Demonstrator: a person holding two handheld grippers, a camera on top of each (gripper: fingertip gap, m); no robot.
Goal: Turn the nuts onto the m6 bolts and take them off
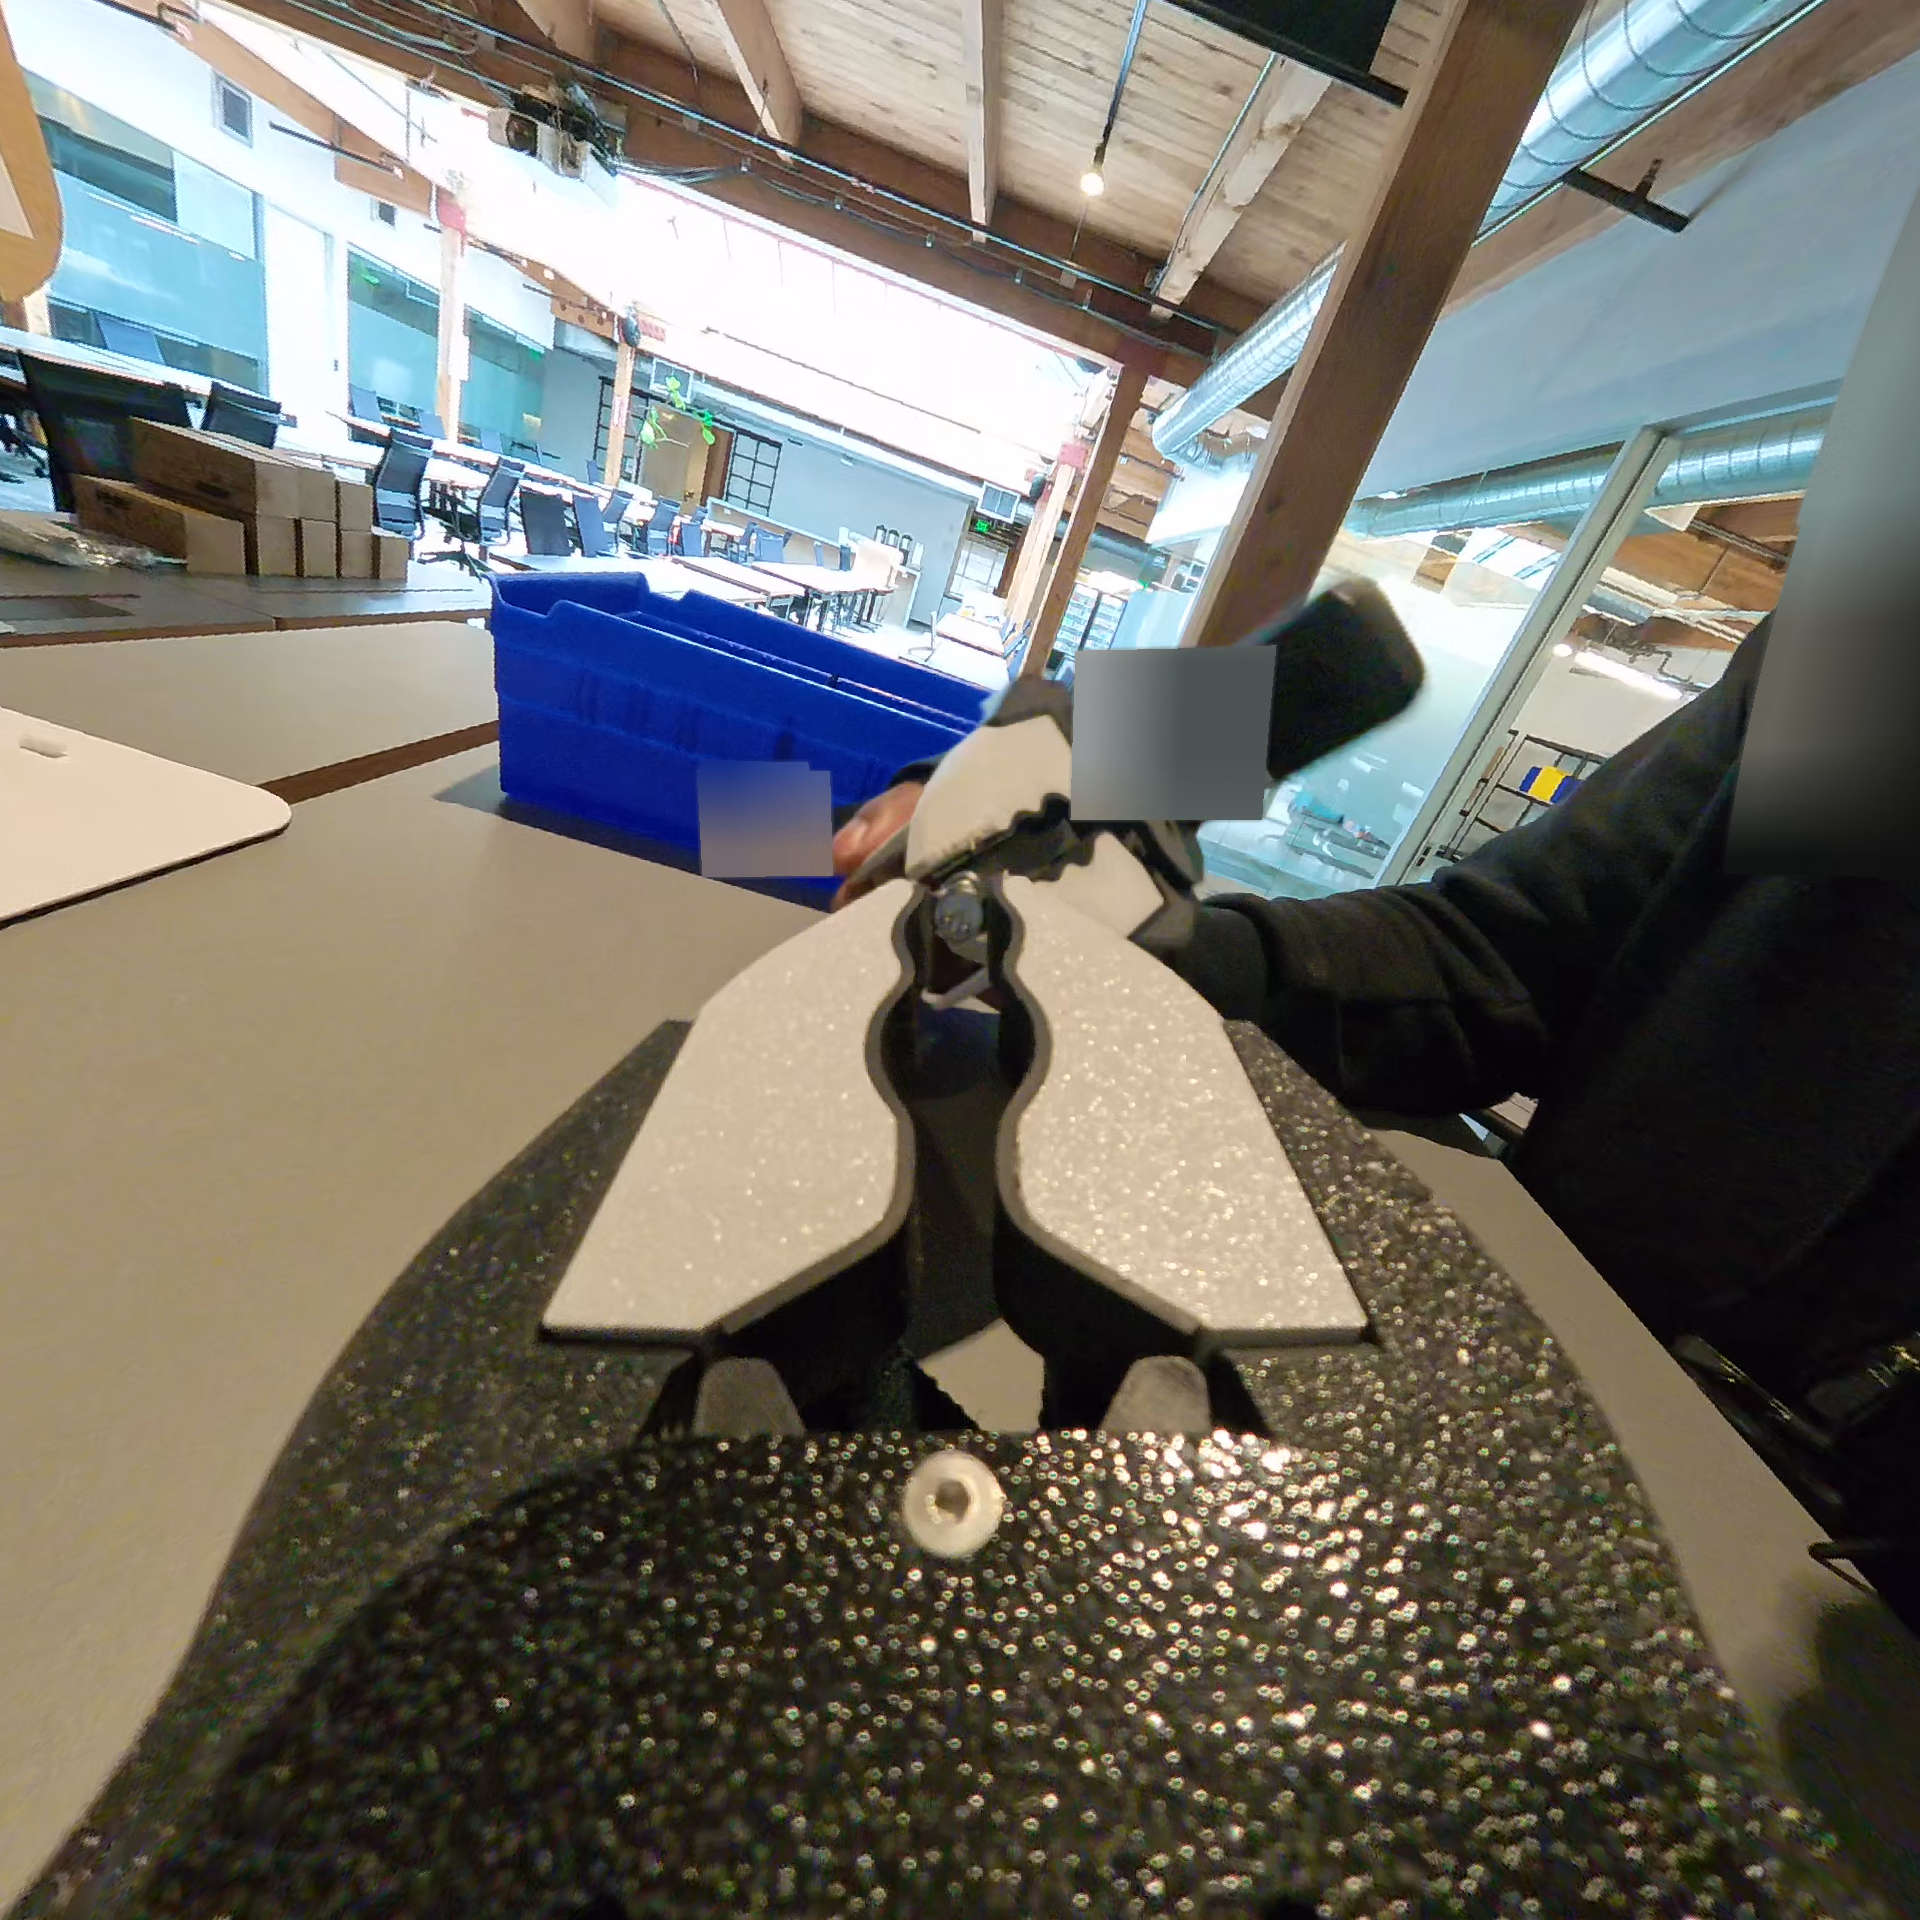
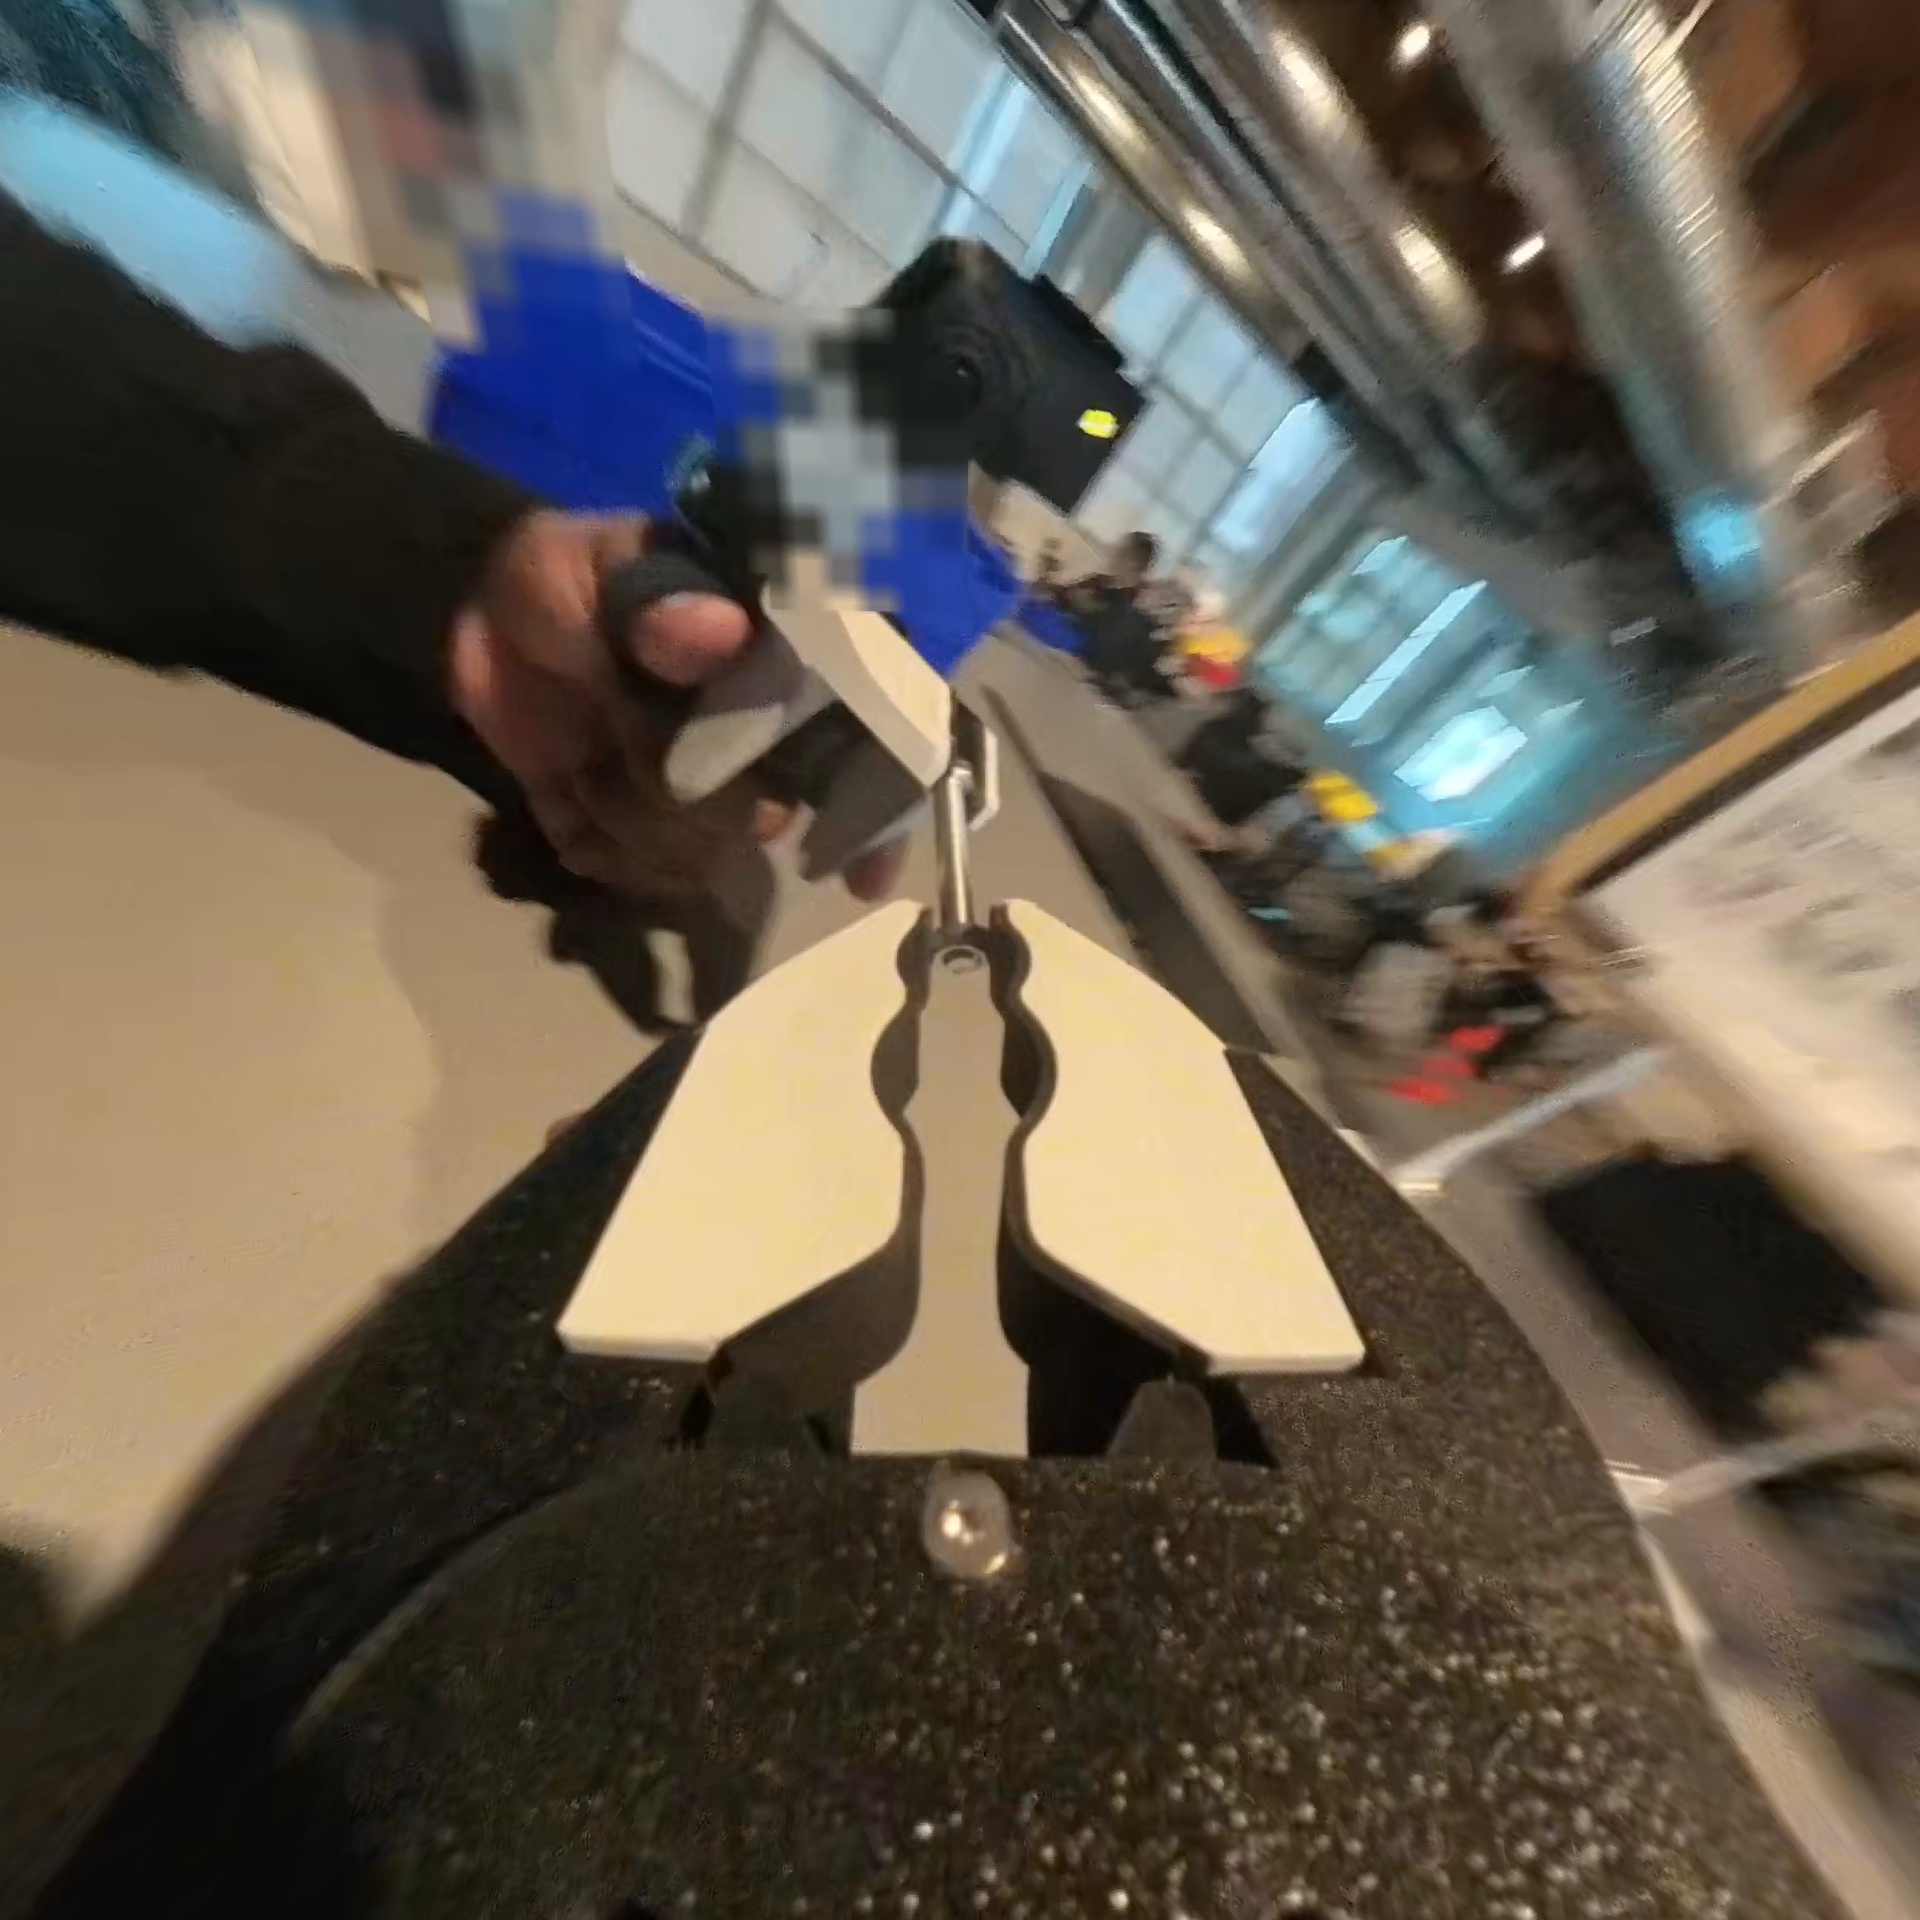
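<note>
1. The left tongs are narrowed onto a small metal piece, the bolt, pinched at their tips above the grey counter.
2. In the right wrist view the bolt shows as a thin silver shank running between the two tools, one end in the left tongs farther off, the other in the right tongs.
3. The right tongs are narrowed too, their tips closed on a small metal part at the near end of the shank; it looks like the nut, though blur makes this uncertain.
4. In the left wrist view the right tongs come in from the upper right and meet the left tips at the bolt.
5. A hand in a black sleeve grips the handle of the left tool.
6. Another black sleeve reaches in from the right in the left wrist view.
7. A blue bin stands on the counter behind the tongs, near them.
8. A white board lies on the counter at the far left, well apart from the bolt.
9. The right wrist view is heavily blurred, so fine detail there cannot be told.
</note>
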